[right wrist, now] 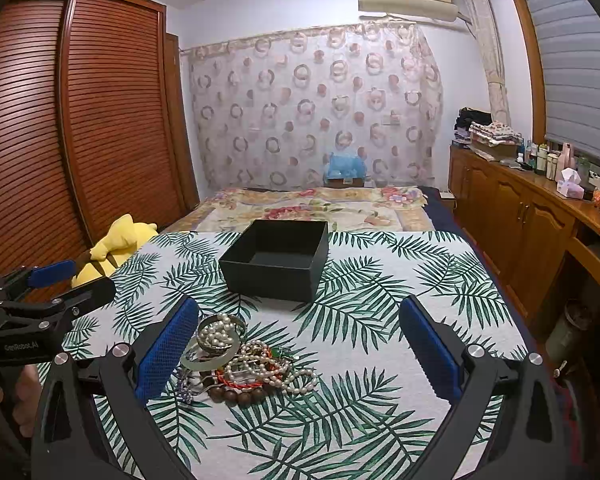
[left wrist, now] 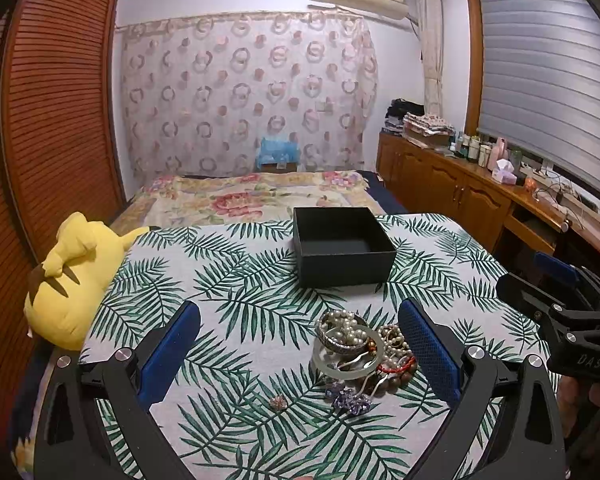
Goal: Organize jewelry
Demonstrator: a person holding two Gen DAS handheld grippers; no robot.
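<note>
Nearest us, our left hand-held gripper (left wrist: 298, 354) and right hand-held gripper (right wrist: 298, 354) both hang wide open above the leaf-print cloth (left wrist: 236, 280), holding nothing. Between the left one's fingers, toward the right finger, lies the jewelry heap (left wrist: 366, 354): pearls, a pale bangle (left wrist: 342, 362), red and brown bead strands, all tangled and touching. A small flower piece (left wrist: 279, 402) sits just apart from it. Beyond the heap stands the open black box (left wrist: 342, 246), which looks empty. A yellow plush (left wrist: 74, 276) rests at the cloth's left edge, with the bed (left wrist: 256, 194) behind.

We judge nothing is sorted yet. The risk is the tangle: pinch one strand and its neighbours may drag along, then drop short of the box. The smooth bangle could slip from the pads, and the soft cloth may bunch under a low grasp.
</note>
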